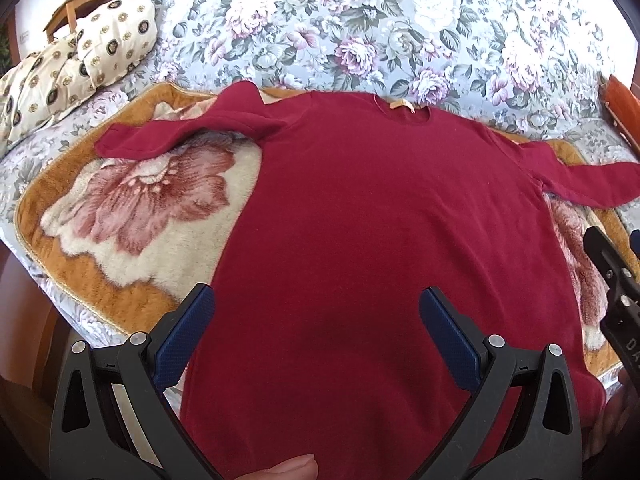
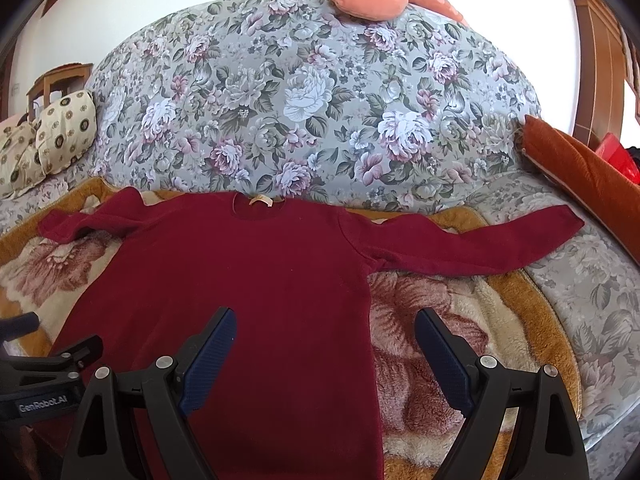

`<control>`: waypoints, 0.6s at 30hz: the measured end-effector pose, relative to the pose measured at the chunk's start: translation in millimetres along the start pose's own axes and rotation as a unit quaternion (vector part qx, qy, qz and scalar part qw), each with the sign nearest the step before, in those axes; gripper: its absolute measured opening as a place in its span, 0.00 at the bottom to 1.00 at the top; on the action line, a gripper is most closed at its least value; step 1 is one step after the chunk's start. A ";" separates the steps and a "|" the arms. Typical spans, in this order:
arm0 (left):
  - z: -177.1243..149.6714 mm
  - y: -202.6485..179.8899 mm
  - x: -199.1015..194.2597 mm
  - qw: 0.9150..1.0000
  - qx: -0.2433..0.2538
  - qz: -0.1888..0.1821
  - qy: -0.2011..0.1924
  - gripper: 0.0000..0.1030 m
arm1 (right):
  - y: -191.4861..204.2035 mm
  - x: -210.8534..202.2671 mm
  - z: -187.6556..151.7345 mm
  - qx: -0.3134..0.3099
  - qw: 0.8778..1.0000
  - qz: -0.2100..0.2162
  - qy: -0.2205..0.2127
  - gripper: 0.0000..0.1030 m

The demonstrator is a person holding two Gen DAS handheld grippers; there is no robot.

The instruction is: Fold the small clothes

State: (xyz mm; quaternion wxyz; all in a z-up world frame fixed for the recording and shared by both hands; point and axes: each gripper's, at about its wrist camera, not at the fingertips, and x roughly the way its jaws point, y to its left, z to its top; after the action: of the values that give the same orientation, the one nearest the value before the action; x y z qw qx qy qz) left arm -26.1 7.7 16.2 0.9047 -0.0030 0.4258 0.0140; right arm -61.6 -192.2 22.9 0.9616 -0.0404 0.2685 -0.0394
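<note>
Dark red long-sleeved knit sweater (image 1: pixel 352 220) lies flat, front down, filling the centre of both views on a plush tan blanket with big pink flowers (image 1: pixel 132 216). At the lower edge the left gripper (image 1: pixel 316 308) hangs above its hem, blue-padded fingers (image 1: pixel 188 332) spread wide, holding nothing; the right gripper (image 2: pixel 324 328) is equally wide and empty, straddling the sweater's side edge. Farther up, both sleeves stretch sideways, the left-of-frame one bent. Beyond the collar rises a grey floral cushion (image 2: pixel 312 92), with cream patterned pillows (image 1: pixel 80 60) upper left.
</note>
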 end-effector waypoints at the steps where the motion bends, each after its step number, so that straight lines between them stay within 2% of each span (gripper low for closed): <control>1: -0.3 1.4 -0.9 1.000 -0.003 0.000 -0.001 0.99 | 1.0 0.2 0.7 -0.003 1.000 0.000 0.000 0.86; 6: 1.1 3.8 1.7 1.000 -0.018 -0.013 0.008 0.99 | 1.1 -0.9 0.2 -0.006 1.000 0.001 -0.002 0.86; 11: 0.0 -5.6 -2.6 1.000 0.005 0.005 -0.002 0.99 | -2.2 -3.0 -0.2 0.001 1.000 0.004 -0.005 0.86; 18: -0.2 -5.0 -3.6 1.000 -0.002 0.001 -0.005 0.99 | -4.4 -4.1 -0.9 0.009 1.000 0.010 -0.009 0.86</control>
State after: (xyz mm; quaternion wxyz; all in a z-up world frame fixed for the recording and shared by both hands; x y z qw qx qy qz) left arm -28.3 2.6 18.9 0.9070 -0.0048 0.4208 0.0155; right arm -65.8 -196.3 24.7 0.9646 -0.0295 0.2600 -0.0324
